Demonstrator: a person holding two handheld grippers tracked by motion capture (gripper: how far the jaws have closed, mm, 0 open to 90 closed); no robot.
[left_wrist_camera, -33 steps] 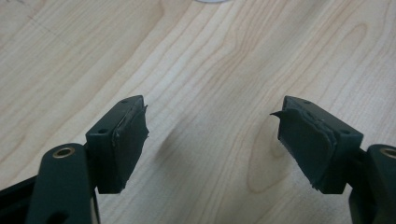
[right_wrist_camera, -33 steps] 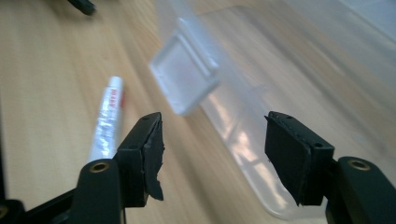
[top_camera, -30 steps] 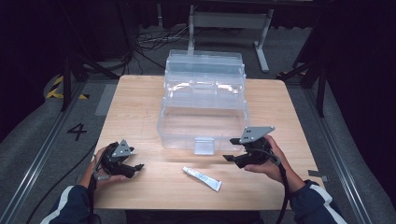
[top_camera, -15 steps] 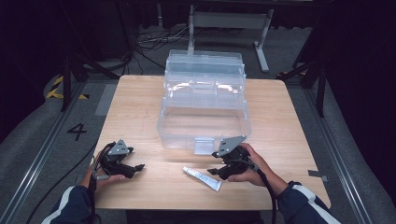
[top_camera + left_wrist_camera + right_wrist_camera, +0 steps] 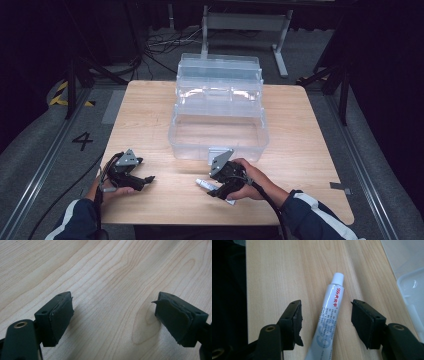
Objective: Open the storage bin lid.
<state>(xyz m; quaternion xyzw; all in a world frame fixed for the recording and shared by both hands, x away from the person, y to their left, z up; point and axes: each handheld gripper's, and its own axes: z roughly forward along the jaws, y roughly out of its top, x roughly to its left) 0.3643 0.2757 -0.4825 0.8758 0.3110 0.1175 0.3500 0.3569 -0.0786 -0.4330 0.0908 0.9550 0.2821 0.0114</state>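
Pale wood grain covered the tabletop [image 5: 310,135], where a white squeeze tube with red and blue print [image 5: 328,322] lay flat near the front edge, just in front of the clear plastic storage box [image 5: 217,115]. The right claw [image 5: 325,323] hung over the tube with its jaws spread wide, one on either side of the tube body and neither pad touching it. The left claw [image 5: 113,322] sat well apart toward the tabletop's left front corner, jaws wide open above bare wood and holding nothing.
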